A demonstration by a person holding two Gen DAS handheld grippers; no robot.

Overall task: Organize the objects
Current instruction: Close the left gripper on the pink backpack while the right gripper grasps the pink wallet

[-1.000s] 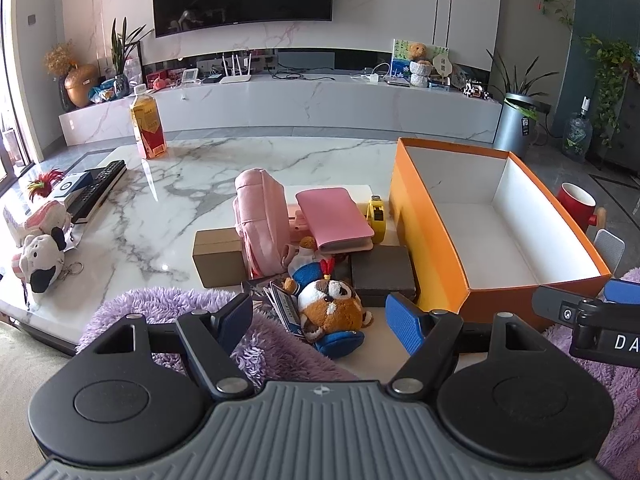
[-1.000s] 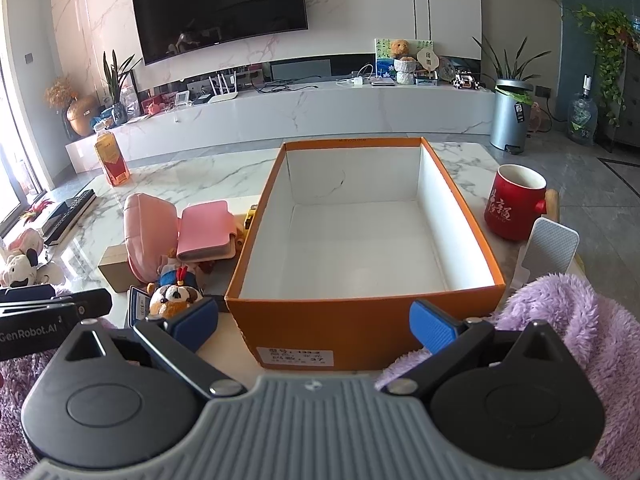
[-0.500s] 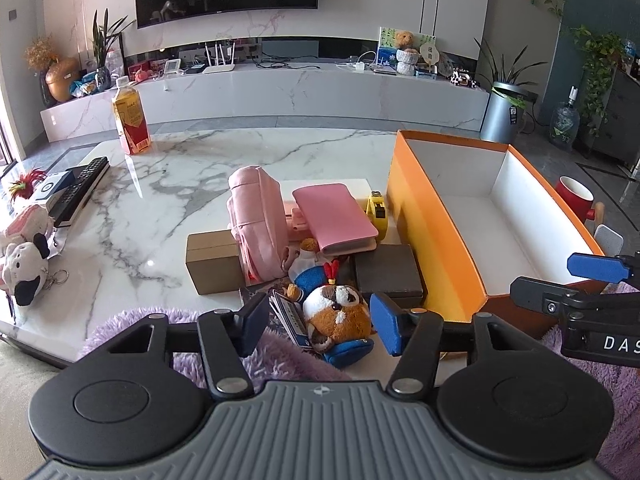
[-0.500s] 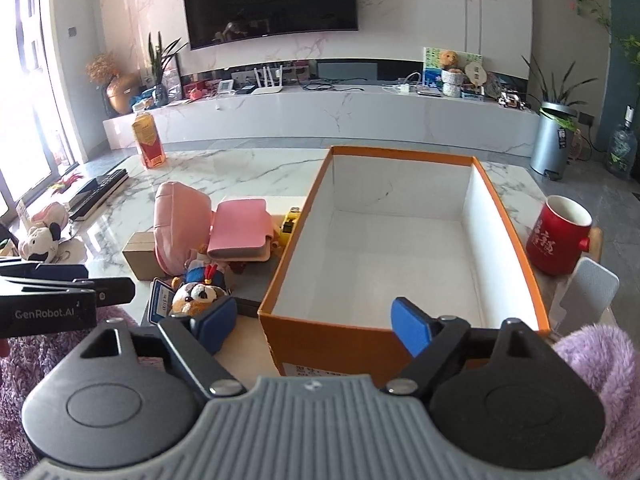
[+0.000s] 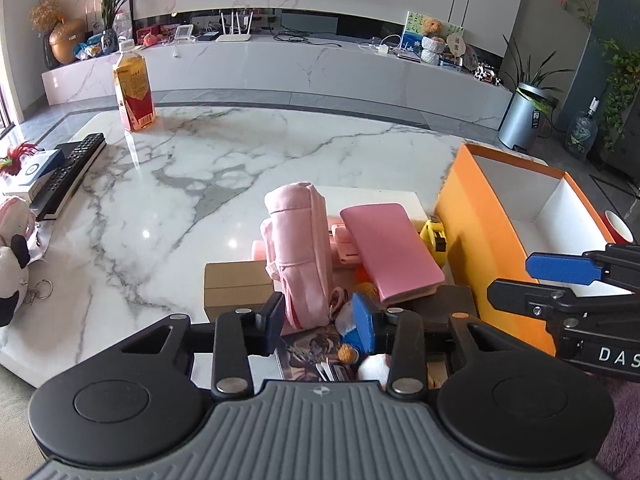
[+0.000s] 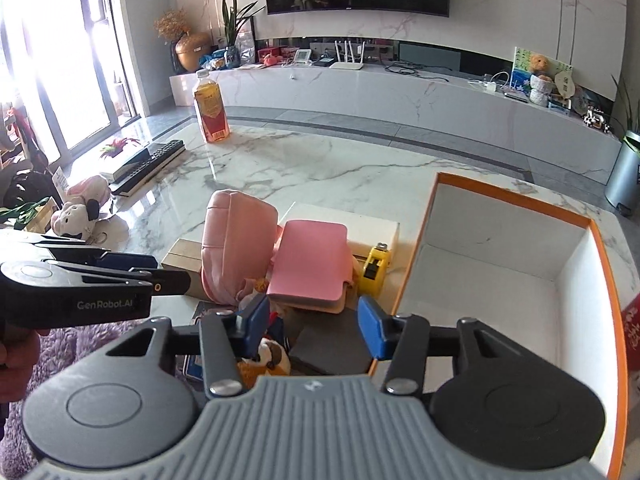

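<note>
The left gripper (image 5: 320, 322) hovers over the near end of the clutter, its jaws closing with nothing yet pressed between the pads; the pink pouch (image 5: 298, 256) and the plush toy (image 5: 362, 356) lie just beyond and below its tips. Taking the orange box (image 5: 476, 248) as the landmark, everything to be tidied sits in a pile touching or just beside the box's left wall, and the box itself looks empty.

Working from the left of that pile toward the box: a brown carton (image 5: 236, 284) lies farthest from it, then the upright pink pouch leaning by the carton, then a pink notebook (image 5: 390, 248) resting tilted on other things, then a yellow tape measure (image 5: 434, 236) right against the box wall. A dark flat case (image 6: 336, 344) lies nearest the person, beside the box's near-left corner, with the plush toy next to it.

The right gripper (image 6: 314, 326) hangs above the plush toy and the dark case, its jaws also closing, half narrowed, on nothing I can see.

The likely trouble is crowding. Both grippers converge on the same small heap, so they could knock each other. A narrowing jaw might pinch the pouch's loose fabric and drag the notebook off its perch, or nudge the tape measure away. The soft toy could also slip from a shallow pinch.
</note>
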